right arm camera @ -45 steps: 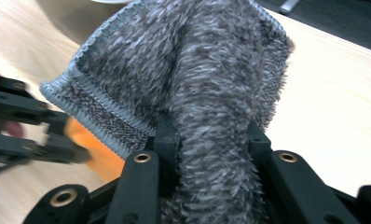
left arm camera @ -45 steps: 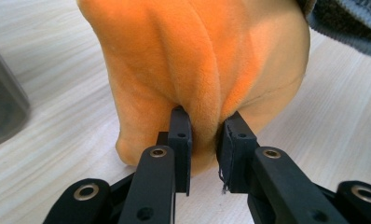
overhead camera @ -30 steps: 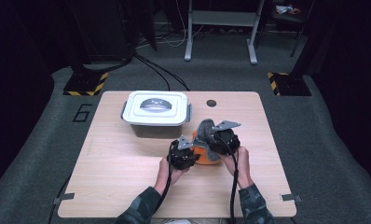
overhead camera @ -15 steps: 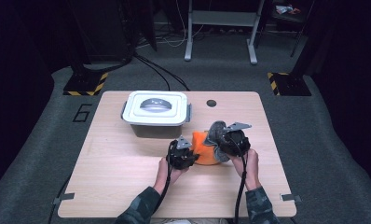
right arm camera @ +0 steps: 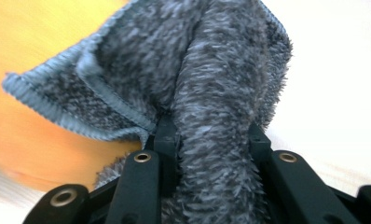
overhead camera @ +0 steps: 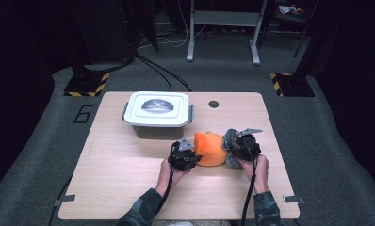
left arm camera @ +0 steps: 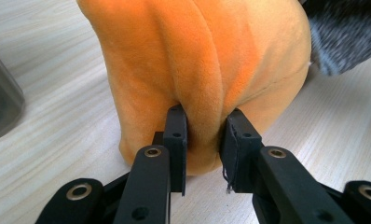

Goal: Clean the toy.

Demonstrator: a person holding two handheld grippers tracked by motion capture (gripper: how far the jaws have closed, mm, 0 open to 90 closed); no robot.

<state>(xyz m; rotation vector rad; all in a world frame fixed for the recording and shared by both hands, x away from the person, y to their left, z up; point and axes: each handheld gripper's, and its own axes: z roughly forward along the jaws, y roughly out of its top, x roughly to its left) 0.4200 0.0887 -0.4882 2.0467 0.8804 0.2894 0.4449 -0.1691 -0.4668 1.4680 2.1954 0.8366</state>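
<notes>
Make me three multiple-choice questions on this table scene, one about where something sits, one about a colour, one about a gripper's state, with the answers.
1. Where is the lidded white box?
A. beyond the left gripper
B. on the floor
C. at the table's near edge

2. What colour is the plush that the left gripper pinches?
A. green
B. orange
C. white

3. The right gripper is
A. wide open, nothing in it
B. lying loose on the table
C. shut on the grey cloth

Answers: 1 A, it stands farther up the table. 2 B, its fold is orange. 3 C, cloth fills the jaws.
</notes>
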